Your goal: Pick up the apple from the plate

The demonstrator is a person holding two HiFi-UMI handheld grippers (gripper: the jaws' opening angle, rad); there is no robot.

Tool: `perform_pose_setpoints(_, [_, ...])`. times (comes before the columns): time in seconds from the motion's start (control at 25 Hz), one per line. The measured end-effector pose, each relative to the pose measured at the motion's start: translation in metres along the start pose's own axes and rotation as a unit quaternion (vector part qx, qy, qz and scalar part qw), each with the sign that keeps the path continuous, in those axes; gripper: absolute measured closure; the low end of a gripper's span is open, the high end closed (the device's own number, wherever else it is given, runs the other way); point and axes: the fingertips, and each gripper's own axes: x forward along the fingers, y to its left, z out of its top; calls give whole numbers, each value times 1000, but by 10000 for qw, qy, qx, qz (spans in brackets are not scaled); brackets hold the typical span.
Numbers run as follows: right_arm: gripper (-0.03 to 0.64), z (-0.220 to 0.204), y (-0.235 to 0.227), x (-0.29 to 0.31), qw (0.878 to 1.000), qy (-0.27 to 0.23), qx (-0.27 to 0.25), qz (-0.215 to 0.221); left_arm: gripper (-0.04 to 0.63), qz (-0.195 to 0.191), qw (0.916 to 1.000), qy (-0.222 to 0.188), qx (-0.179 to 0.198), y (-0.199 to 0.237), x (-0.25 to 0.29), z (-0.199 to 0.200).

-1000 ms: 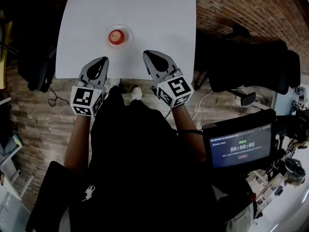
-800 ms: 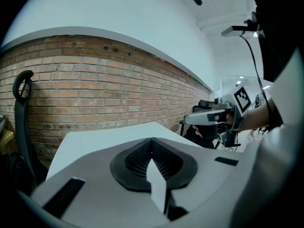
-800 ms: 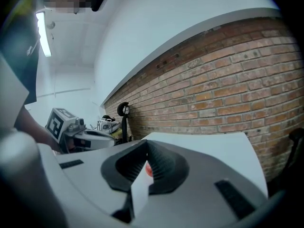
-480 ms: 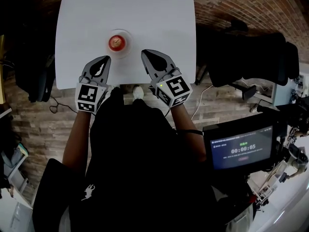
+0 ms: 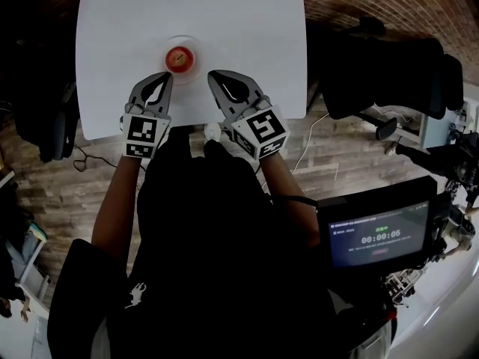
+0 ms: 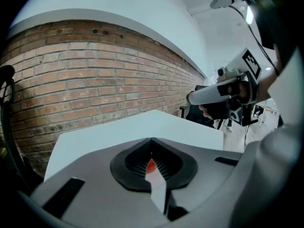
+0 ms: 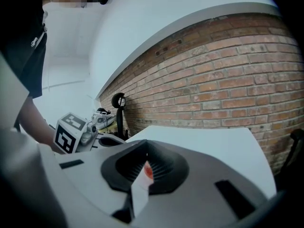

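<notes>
A red apple (image 5: 179, 57) sits on a small clear plate (image 5: 196, 45) near the front of the white table (image 5: 247, 28). My left gripper (image 5: 164, 76) is shut and empty, its tip just short of the plate's near left rim. My right gripper (image 5: 211, 74) is also shut and empty, a little to the plate's right. In the left gripper view the apple (image 6: 150, 166) shows as a red sliver through the thin slit of the closed jaws. The right gripper view shows the apple (image 7: 148, 171) the same way, past that gripper (image 7: 146, 148).
A brick wall (image 6: 95, 80) stands behind the table. Black chairs (image 5: 389, 73) stand to the right and a dark one (image 5: 41, 118) to the left. A monitor (image 5: 378, 234) with a timer is at the lower right. The table's front edge (image 5: 187, 126) lies under both grippers.
Both grippers have moved forward over the table's front edge and lower, closing in on the plate from either side. Their jaws have stayed shut.
</notes>
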Motion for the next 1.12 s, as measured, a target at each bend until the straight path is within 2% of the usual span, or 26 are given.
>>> perform_pose_setpoints(0.2, [614, -12, 0, 4, 9998, 204, 39, -16, 591, 28, 10000, 68, 3, 7, 12, -11])
perform_pose_setpoints(0.4, [614, -24, -1, 5, 9992, 394, 114, -38, 589, -100, 9999, 99, -64, 7, 18, -18])
perform_pose_setpoints(0.6, [614, -24, 5, 14, 9995, 299, 105, -30, 589, -199, 9996, 197, -32, 6, 20, -27])
perform_pose_setpoints(1.12, [614, -41, -3, 13, 9986, 461, 184, -180, 586, -375, 9986, 371, -11, 2, 43, -51])
